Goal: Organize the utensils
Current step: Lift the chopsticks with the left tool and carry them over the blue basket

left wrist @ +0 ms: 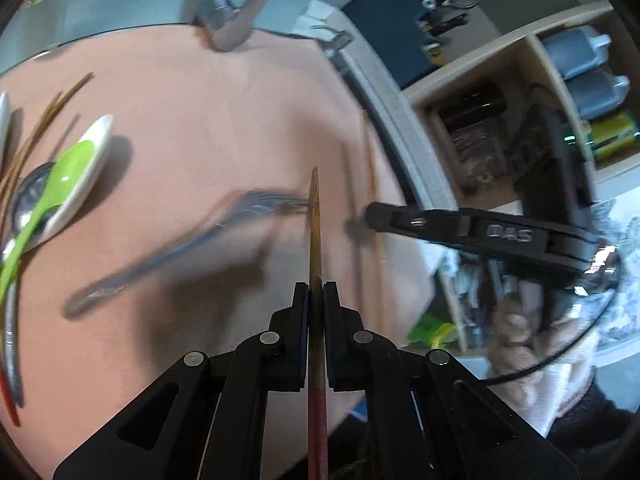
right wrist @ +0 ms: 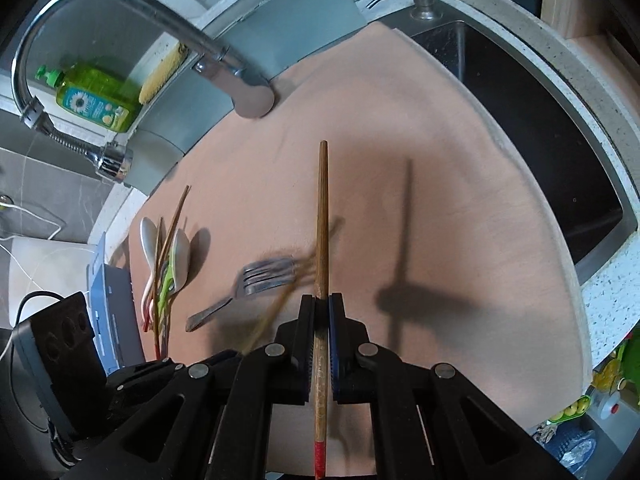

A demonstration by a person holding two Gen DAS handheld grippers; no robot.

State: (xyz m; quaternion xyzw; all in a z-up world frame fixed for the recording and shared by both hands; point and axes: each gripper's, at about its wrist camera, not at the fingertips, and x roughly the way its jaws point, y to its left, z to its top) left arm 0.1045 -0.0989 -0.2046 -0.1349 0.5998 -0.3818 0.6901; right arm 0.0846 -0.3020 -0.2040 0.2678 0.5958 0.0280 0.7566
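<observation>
In the left wrist view my left gripper (left wrist: 316, 294) is shut on a wooden chopstick (left wrist: 314, 216) with a red end, held above the peach mat (left wrist: 208, 120). A blurred metal fork (left wrist: 180, 248) lies on the mat just beyond it. At the left edge lies a pile: a green spoon (left wrist: 64, 176), a white spoon (left wrist: 98, 136), a metal spoon (left wrist: 28, 200) and thin chopsticks (left wrist: 52, 108). My right gripper (left wrist: 370, 216) comes in from the right. In the right wrist view the right gripper (right wrist: 322, 300) is shut on a second chopstick (right wrist: 322, 208), with the fork (right wrist: 260, 280) and the pile (right wrist: 168, 256) to its left.
A faucet (right wrist: 168, 28) arches over the mat's far side, with a green soap bottle (right wrist: 92, 96) and a sponge (right wrist: 162, 76) behind it. A dark sink (right wrist: 532, 120) lies right of the mat. A blue tray (right wrist: 108, 304) stands at the left. Shelves (left wrist: 540, 92) stand on the right.
</observation>
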